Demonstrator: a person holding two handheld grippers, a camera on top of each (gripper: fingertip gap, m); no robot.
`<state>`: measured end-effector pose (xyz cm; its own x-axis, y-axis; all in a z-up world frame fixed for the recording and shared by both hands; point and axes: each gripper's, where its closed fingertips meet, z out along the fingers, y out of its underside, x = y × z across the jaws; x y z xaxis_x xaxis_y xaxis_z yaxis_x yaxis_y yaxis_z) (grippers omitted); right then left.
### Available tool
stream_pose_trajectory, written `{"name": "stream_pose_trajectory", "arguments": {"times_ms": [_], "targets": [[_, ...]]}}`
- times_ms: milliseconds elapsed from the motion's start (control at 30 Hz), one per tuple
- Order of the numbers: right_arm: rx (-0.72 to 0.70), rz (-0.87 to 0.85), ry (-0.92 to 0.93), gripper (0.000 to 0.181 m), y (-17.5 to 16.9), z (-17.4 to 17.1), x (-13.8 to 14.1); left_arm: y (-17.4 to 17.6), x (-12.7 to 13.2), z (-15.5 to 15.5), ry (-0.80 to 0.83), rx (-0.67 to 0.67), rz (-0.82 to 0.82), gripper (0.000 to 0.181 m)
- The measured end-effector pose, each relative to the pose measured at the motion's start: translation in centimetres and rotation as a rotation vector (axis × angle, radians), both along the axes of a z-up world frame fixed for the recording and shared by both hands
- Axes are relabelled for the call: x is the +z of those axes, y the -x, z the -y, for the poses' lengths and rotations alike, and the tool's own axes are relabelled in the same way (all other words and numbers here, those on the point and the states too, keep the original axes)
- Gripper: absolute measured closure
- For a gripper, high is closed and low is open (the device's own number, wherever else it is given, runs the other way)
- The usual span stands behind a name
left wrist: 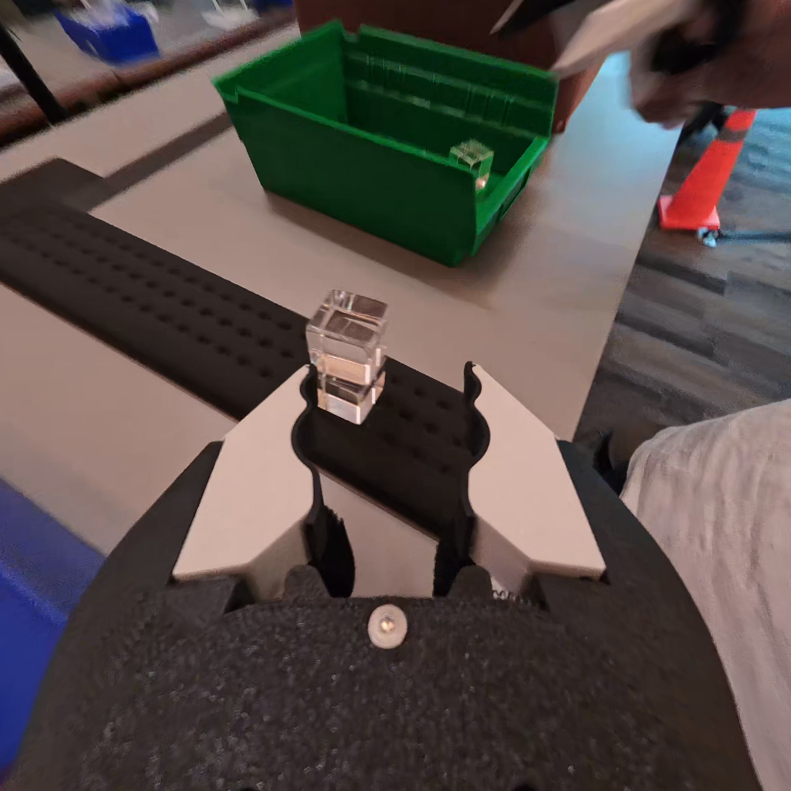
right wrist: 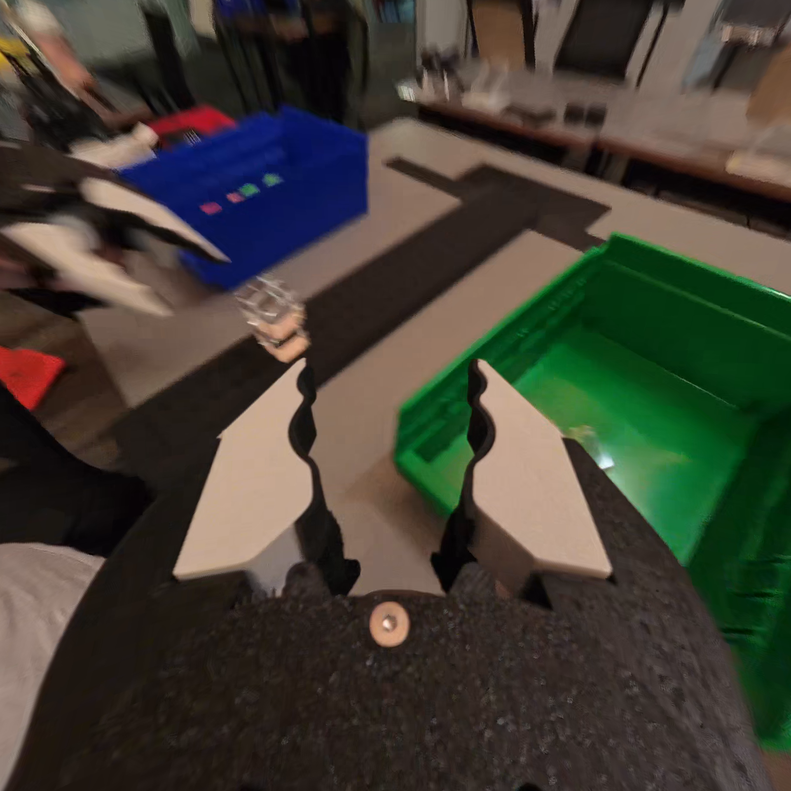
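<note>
My left gripper [left wrist: 387, 368] has its two pale, wavy-edged fingers spread wide, holding nothing. Just at the tip of its left finger stands a small stack of clear acrylic cubes [left wrist: 347, 355], two high and slightly twisted against each other, resting upright on a black perforated foam strip [left wrist: 141, 278] that runs across the grey tabletop [left wrist: 513, 291]. I cannot tell whether the finger actually touches the stack. Beyond the strip sits an open green plastic bin [left wrist: 368, 171], and inside it, near its right wall, lies another clear cube [left wrist: 472, 156]. To the right, past the table edge, an orange traffic cone [left wrist: 710, 171] stands on the floor. The upper right corner shows the other gripper, heavily blurred, above the bin.

My right gripper [right wrist: 387, 368] is likewise spread apart and empty, hovering over bare table beside the green bin [right wrist: 569, 334], which lies to its right. Ahead and slightly left of its fingertips I see the same clear stack [right wrist: 274, 312], blurred, on the black strip [right wrist: 385, 278]. Farther back stands a blue plastic crate [right wrist: 274, 188] with small coloured stickers on its side.
</note>
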<state>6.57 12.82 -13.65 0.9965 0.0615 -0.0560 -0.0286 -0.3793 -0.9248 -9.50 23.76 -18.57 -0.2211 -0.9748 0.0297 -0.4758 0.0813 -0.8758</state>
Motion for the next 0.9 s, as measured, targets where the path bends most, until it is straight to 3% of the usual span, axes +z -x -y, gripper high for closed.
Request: {"name": "stream_pose_trajectory", "arguments": {"times_ms": [67, 167, 200, 233, 367, 533, 633, 833, 900], "targets": [[0.046, -0.038, -0.071, 0.112, 4.6, 1.7, -0.5, -1.9, -1.0, -0.7, 0.003, -0.064, -0.095, 0.111], [0.1, -0.113, -0.044, 0.112, 9.9, 4.0, -3.7, -4.1, -2.1, -1.0, -0.024, -0.167, -0.186, 0.114], [0.096, -0.14, -0.03, 0.111, 11.0, 4.5, -4.7, -4.4, -2.7, -1.0, -0.046, -0.198, -0.225, 0.131], [0.087, -0.169, -0.022, 0.111, 11.9, 5.0, -5.5, -4.7, -3.0, -1.0, -0.063, -0.224, -0.253, 0.137], [0.011, -0.155, -0.099, 0.113, 12.4, 4.5, -5.5, -4.5, -1.8, -0.8, -0.03, -0.242, -0.263, 0.137], [0.003, 0.136, -0.26, 0.111, 11.7, -0.4, -1.7, -3.7, 5.4, 3.2, 0.598, -0.251, -0.012, 0.138], [0.021, 0.225, -0.385, 0.113, 12.3, -3.8, 1.4, -3.7, 8.4, 4.6, 0.934, -0.198, 0.132, 0.138], [-0.015, 0.453, -0.55, 0.136, 13.3, -6.4, 4.7, -3.0, 10.8, 5.1, 1.349, -0.136, 0.291, 0.138], [0.029, 0.428, -0.532, 0.137, 13.7, -6.6, 4.7, -2.7, 10.8, 4.9, 1.398, -0.112, 0.301, 0.137]]}}
